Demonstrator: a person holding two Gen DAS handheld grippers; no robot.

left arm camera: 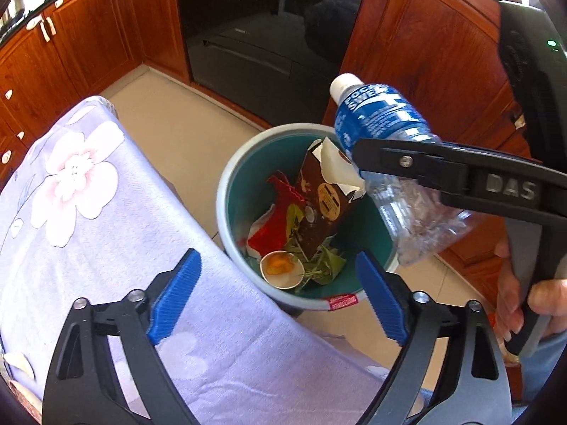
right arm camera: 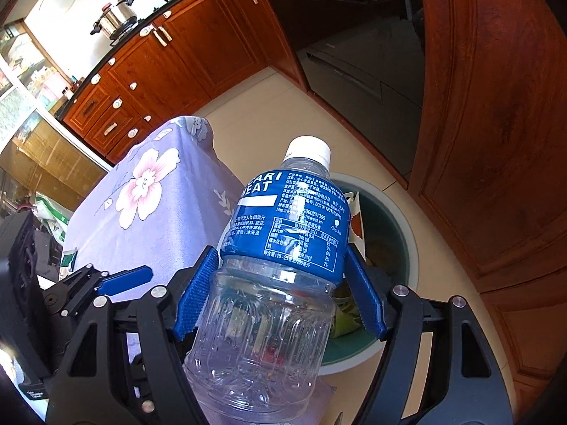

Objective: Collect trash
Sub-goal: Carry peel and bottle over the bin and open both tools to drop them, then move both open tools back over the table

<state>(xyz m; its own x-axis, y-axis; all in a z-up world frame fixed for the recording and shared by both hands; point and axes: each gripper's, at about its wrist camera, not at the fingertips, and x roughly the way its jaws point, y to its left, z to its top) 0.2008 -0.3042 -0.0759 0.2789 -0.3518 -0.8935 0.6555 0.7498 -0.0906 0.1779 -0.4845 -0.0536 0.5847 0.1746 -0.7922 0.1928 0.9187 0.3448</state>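
While our right gripper (right arm camera: 280, 294) pinches one bottle (right arm camera: 280, 248) above one bin (left arm camera: 234, 173), our left gripper (left arm camera: 280, 294) hangs spread, empty, near one flowered cloth (left arm camera: 88, 191).

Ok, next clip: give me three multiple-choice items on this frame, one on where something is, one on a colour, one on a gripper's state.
1. Where is the bin?
A. On the table
B. On the floor beside the table
C. Inside a cupboard

2. What colour is the label on the bottle?
A. Blue
B. Green
C. Yellow

3. How does the left gripper stand?
A. Shut on the bottle
B. Shut on a carton
C. Open, with nothing between its pads

Answers:
1 B: the bin stands on the tiles against the cloth-covered table's edge.
2 A: the wrap is blue with white print.
3 C: its blue pads stand wide apart over the bin; the right gripper has the bottle.
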